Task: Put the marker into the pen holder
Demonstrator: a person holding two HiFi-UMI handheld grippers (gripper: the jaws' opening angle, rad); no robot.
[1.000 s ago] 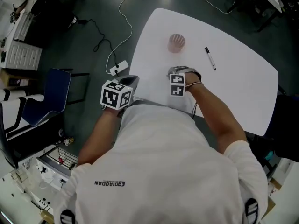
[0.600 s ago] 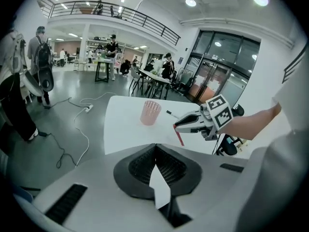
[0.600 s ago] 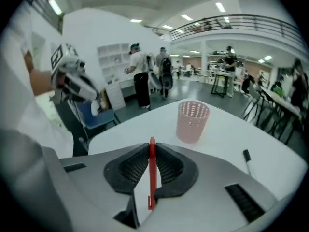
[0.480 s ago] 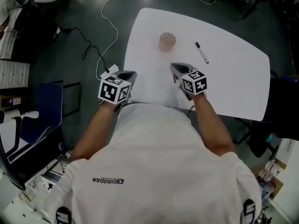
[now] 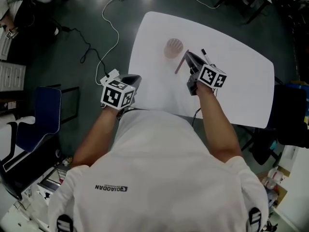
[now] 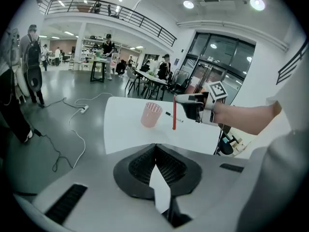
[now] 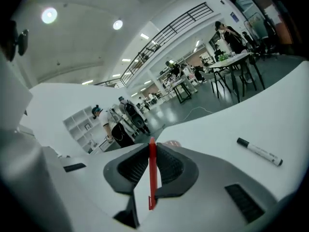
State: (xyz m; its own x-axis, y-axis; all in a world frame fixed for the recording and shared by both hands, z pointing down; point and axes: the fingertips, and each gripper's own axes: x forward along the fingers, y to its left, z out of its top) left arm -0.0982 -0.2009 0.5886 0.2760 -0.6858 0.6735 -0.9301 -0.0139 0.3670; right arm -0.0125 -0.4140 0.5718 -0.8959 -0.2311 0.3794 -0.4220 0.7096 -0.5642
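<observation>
The red marker (image 5: 180,63) (image 7: 152,170) (image 6: 174,118) is clamped in my right gripper (image 5: 188,57) (image 7: 152,148), which is shut on it above the white table (image 5: 231,81). The marker hangs just right of the pink mesh pen holder (image 5: 173,47) (image 6: 151,114), apart from it. Only the holder's rim (image 7: 170,143) peeks over the right jaws. A black-and-white marker (image 5: 206,55) (image 7: 259,151) lies on the table to the right. My left gripper (image 5: 133,78) (image 6: 155,147) hovers at the table's near left edge, shut and holding nothing.
White cables and a power strip (image 5: 110,74) run across the dark floor left of the table. A blue chair (image 5: 48,110) stands further left. People and more tables fill the hall behind, as the left gripper view shows.
My right gripper has moved forward and to the right, from the table's near edge to beside the pen holder, and the red marker now shows at its tip. The left gripper has barely shifted.
</observation>
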